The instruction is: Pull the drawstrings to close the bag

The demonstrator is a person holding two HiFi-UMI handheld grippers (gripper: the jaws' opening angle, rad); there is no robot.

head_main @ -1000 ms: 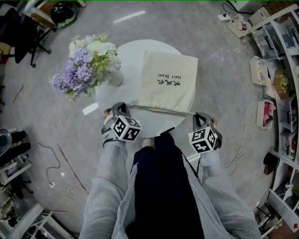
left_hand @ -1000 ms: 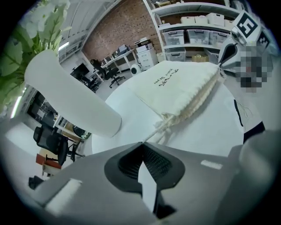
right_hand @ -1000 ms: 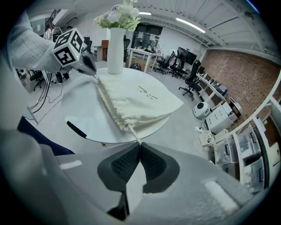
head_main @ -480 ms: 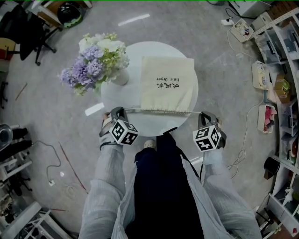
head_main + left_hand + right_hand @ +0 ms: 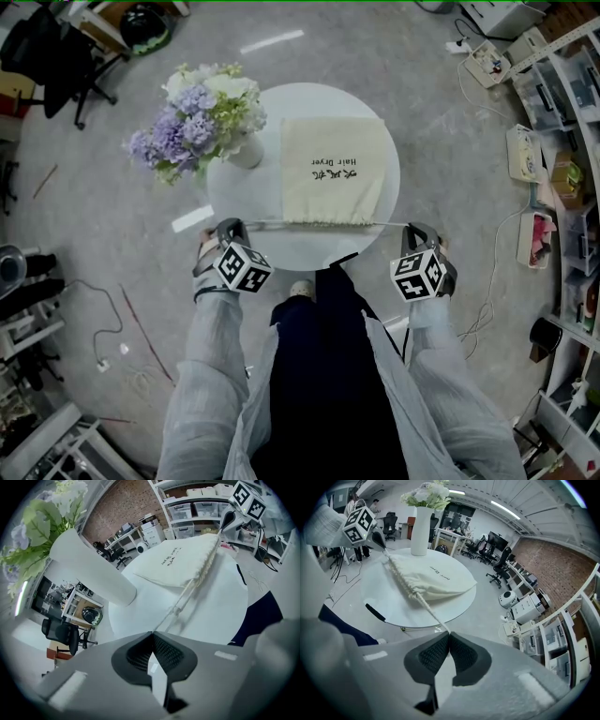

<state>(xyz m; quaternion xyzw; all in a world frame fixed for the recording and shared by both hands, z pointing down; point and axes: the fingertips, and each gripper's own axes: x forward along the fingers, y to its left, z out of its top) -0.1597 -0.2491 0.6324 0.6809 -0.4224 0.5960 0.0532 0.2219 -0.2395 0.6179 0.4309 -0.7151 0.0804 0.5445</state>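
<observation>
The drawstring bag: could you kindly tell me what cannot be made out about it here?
- Contents of the bag: every view, hidden by its cloth.
- Ends of the drawstring: both gripper views, buried between the shut jaws of the left gripper and right gripper.
- Printed characters: head view, too small; left gripper view, blurred.

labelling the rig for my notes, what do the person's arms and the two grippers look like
Both arms wear loose, pale grey sleeves. The left gripper and right gripper have grey bodies, and each carries a white cube printed with black square markers. The pads are black with a fine mesh texture, set in a dark rounded recess of the grey housing.
</observation>
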